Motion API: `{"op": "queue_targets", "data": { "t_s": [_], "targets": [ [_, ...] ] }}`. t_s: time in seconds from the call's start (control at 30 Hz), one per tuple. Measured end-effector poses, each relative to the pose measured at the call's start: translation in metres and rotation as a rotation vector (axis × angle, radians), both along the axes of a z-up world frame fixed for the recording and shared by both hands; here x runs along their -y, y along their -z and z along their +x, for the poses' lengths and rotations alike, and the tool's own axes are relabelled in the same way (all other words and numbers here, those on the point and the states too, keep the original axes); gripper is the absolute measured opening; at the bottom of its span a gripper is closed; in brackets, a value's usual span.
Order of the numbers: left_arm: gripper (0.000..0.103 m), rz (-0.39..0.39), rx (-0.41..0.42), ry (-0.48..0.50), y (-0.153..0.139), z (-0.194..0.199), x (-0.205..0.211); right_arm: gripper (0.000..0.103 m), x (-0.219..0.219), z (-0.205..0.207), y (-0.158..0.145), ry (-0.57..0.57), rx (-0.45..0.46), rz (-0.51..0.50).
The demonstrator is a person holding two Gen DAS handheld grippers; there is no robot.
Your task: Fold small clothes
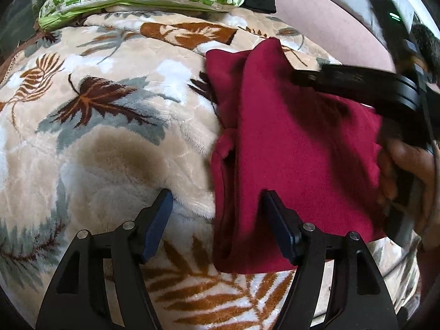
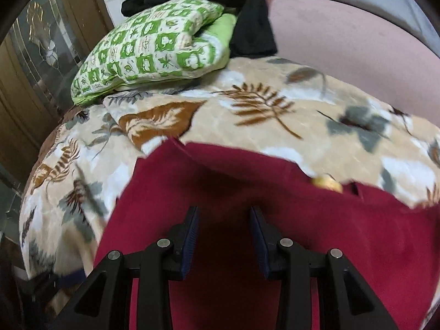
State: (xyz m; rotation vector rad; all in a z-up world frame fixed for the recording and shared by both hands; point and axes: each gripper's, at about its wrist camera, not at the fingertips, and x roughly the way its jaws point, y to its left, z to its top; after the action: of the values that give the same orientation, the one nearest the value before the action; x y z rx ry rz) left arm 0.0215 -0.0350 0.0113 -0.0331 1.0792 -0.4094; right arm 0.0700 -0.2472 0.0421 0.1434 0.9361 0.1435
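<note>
Soft maroon garment [image 1: 288,148] folded on plush leaf-print blanket [image 1: 110,137], both tongs agape

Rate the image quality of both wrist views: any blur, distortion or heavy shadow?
Left wrist view: sharp on the leaf-print blanket; the right gripper is motion-smeared and casts a shadow on the maroon garment. Right wrist view: soft throughout, the maroon garment smeared, dark shadow between the open fingers. Both show strong fisheye bending and black corners.
</note>
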Motion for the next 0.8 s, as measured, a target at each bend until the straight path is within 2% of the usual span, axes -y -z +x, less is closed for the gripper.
{"op": "queue_targets", "data": {
  "t_s": [0.17, 0.33, 0.47, 0.63, 0.73, 0.8],
  "targets": [
    [0.07, -0.012, -0.004, -0.004, 0.001, 0.002, 0.0, 0.045, -0.012, 0.025, 0.014, 0.02, -0.041, -0.034],
    [0.07, -0.013, -0.004, -0.002, 0.0, 0.002, 0.001, 0.046, -0.014, 0.019, 0.008, -0.015, -0.046, -0.077],
    [0.07, -0.023, -0.014, -0.014, -0.001, 0.001, -0.001, 0.046, -0.004, -0.003, -0.01, -0.024, -0.009, -0.041],
    [0.07, -0.027, -0.015, -0.018, -0.001, 0.001, -0.002, 0.046, -0.005, -0.018, -0.02, -0.032, 0.037, -0.057],
    [0.07, -0.033, -0.017, -0.021, -0.001, 0.0, -0.002, 0.046, 0.001, -0.007, -0.013, 0.002, 0.015, -0.019],
    [0.07, -0.04, -0.02, -0.023, -0.001, 0.0, -0.003, 0.046, 0.004, 0.006, 0.001, 0.031, -0.034, 0.009]
  ]
}}
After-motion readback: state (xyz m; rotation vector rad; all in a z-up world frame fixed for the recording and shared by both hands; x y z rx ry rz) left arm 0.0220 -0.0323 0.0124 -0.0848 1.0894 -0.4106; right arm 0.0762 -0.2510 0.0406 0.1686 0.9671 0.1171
